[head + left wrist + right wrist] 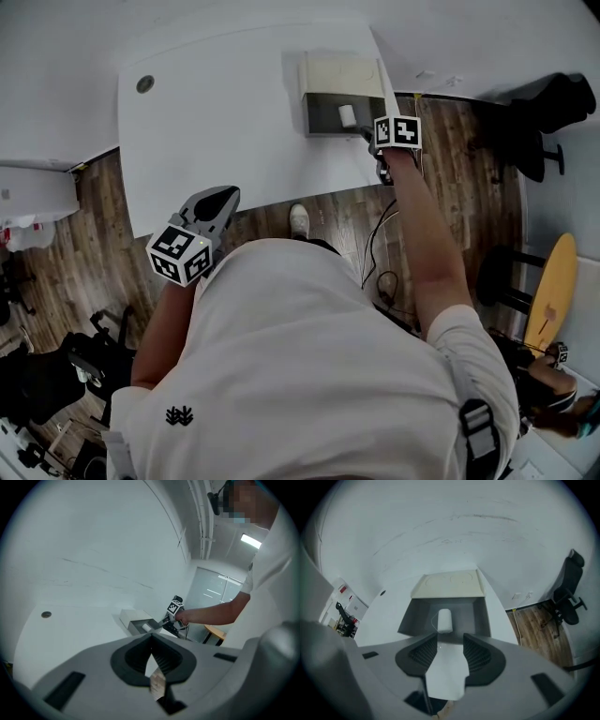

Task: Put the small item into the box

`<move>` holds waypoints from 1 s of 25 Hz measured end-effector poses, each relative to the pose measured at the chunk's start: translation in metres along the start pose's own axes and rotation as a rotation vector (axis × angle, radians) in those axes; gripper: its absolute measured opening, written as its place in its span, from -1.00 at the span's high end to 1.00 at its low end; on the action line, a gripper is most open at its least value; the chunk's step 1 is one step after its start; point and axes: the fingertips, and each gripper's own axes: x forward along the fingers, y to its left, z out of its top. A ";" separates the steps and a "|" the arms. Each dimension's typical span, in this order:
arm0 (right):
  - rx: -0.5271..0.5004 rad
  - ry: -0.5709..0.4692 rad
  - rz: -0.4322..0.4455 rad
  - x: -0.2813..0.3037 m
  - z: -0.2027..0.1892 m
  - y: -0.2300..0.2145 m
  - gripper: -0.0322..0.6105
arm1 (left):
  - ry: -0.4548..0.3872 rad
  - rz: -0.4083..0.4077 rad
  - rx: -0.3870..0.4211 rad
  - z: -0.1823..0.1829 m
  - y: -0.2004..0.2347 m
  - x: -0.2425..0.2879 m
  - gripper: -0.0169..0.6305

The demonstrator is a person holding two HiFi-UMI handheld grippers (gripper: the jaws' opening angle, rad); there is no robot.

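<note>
At box [321,114] rim: right tool [368,135] outstretched, jaws apart, empty | left tool [223,195] tucked close, jaws together

The left gripper [151,644] fills the foreground, its jaws drawn together at the tips with nothing between them, only a sliver of white desk [70,634] and wooden floor showing through the gap behind. Beyond them on the desk sits an open box [133,620] with a small white item [146,627] lying inside, and a small round grommet [46,614] is set into the desk far to the left. At the box's right side a bare-armed hand [182,617] holds the right gripper [161,622], pointed at the box opening, and the person's white shirt [276,569] fills the right edge.
</note>
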 end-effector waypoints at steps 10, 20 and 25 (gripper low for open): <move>0.049 -0.092 0.005 -0.047 -0.072 0.046 0.73 | 0.002 -0.060 0.019 -0.018 -0.001 -0.035 0.92; 0.047 -0.183 0.094 -0.088 -0.136 0.131 0.85 | 0.031 -0.126 0.035 -0.044 0.000 -0.055 0.93; 0.001 -0.223 0.153 -0.110 -0.167 0.174 0.87 | 0.039 -0.169 0.038 -0.054 -0.007 -0.056 0.92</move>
